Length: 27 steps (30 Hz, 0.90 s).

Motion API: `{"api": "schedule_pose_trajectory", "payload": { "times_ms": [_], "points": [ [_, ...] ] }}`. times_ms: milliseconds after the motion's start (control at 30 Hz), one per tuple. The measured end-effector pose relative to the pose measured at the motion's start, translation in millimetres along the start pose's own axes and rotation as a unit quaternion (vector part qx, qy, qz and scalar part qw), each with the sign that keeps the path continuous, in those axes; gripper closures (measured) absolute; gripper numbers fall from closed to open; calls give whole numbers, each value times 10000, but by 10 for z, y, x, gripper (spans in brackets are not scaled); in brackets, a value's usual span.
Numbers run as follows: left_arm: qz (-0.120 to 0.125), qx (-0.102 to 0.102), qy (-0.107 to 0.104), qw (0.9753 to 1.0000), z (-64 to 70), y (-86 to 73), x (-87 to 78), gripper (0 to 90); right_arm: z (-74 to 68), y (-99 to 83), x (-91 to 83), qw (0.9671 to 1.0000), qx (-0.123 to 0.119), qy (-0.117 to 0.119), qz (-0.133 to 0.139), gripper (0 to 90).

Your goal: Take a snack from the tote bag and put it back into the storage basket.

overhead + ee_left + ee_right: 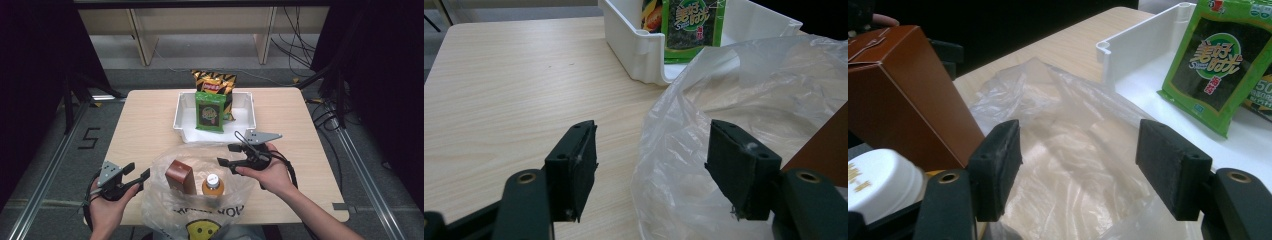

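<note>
Your left gripper (141, 178) sits just beside the left edge of the clear plastic bag (195, 165), jaws spread wide and holding nothing; in the left gripper view the bag's rim bulges up between the jaws, closer to the right-hand one, and seems not to touch either pad, though the film is too clear to be sure. Your right gripper (226, 154) hovers over the bag's far right rim, also wide apart and empty. Inside the bag stand a brown carton (180, 176) and an orange bottle (213, 186) with a white cap, just beside each other; the crumpled film hides their lower parts, and the bag's near end with its yellow smiley print is cut off at the bottom of the high view. Beyond the bag, the white tray (185, 107) holds a green seaweed packet (210, 112), which overlaps a yellow-and-black chip bag (214, 82) so only the top of that one is clear.
</note>
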<state>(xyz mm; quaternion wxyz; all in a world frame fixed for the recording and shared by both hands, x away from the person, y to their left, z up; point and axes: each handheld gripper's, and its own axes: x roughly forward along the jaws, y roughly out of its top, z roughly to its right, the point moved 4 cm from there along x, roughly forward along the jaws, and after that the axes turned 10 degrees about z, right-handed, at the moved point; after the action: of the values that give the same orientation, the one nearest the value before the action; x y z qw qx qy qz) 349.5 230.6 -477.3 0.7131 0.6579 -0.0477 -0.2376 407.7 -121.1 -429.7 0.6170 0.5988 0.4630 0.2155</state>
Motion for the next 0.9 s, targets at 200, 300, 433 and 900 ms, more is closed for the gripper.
{"api": "schedule_pose_trajectory", "payload": {
  "times_ms": [200, 300, 433, 900],
  "points": [
    [-4, 18, -26, 10000, 12, 0, -2, 362, -123, -36, -20, 9997, 232, 65, -39, 363],
    [-13, 28, -14, 10000, 13, -3, -5, 362, -142, -16, -31, 9999, 88, 115, 32, 363],
    [9, 9, -10, 10000, 12, 4, -9, 362, -191, 3, -48, 9998, 40, 143, 106, 361],
    [16, -19, -6, 10000, 21, 2, -33, 362, -326, -2, -108, 9993, 5, 306, 196, 339]
  ]
}}
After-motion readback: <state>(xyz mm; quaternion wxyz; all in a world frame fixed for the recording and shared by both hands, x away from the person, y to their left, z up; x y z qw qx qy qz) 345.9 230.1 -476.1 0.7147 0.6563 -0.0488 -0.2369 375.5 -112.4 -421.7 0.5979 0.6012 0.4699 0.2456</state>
